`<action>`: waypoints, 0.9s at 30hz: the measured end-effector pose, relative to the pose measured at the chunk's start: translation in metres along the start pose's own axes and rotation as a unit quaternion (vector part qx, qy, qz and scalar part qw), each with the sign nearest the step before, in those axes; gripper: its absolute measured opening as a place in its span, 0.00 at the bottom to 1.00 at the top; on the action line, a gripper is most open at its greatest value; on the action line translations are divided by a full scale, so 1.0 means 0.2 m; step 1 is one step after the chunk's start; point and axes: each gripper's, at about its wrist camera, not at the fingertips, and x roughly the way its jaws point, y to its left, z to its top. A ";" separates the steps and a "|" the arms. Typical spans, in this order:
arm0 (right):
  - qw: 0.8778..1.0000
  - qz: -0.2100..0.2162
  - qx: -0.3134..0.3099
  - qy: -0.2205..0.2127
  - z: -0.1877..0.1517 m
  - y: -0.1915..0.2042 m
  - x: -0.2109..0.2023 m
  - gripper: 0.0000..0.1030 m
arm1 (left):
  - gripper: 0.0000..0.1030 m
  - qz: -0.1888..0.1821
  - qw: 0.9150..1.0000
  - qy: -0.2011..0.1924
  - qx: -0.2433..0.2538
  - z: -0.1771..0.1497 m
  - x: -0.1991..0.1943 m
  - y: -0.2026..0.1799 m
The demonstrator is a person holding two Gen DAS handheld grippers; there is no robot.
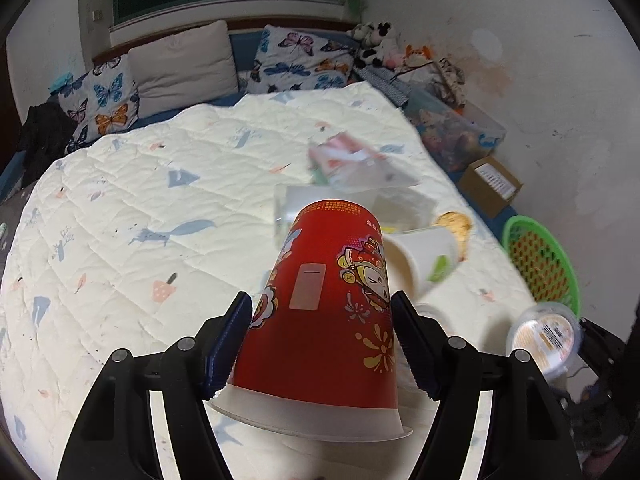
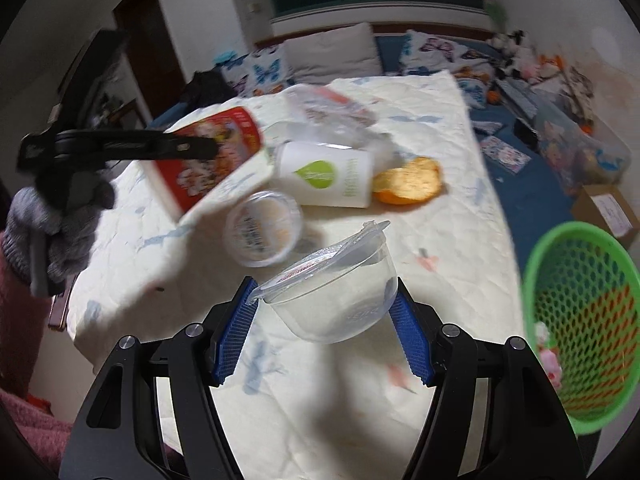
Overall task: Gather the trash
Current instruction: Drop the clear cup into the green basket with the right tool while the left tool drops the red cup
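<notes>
Two claws mid-width: left claw point(image 1: 322, 344) gripping red cup point(image 1: 328, 304), right claw point(image 2: 325, 330) clear tub point(image 2: 340, 296).

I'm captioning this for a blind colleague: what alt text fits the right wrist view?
The right gripper grips a clear plastic cup above a white quilt, a green basket at right. Beyond, the left gripper holds a red cup.
</notes>
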 end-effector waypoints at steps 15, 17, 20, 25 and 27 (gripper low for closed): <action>0.985 -0.114 0.129 -0.031 -0.11 -0.61 -0.25 0.64 | 0.67 -0.085 0.994 -0.029 0.060 0.13 -0.04 -0.51; 0.981 -0.125 0.143 -0.029 -0.13 -0.69 -0.27 0.64 | 0.67 -0.094 0.993 -0.028 0.068 0.14 -0.02 -0.60; 0.976 -0.143 0.162 -0.026 -0.17 -0.81 -0.31 0.64 | 0.67 -0.104 0.991 -0.025 0.079 0.16 0.01 -0.69; 0.968 -0.164 0.187 -0.020 -0.23 -0.96 -0.34 0.65 | 0.67 -0.122 0.988 -0.017 0.096 0.17 0.06 -0.85; 0.966 -0.169 0.194 -0.020 -0.26 -1.00 -0.36 0.65 | 0.67 -0.127 0.987 -0.014 0.101 0.19 0.08 -0.90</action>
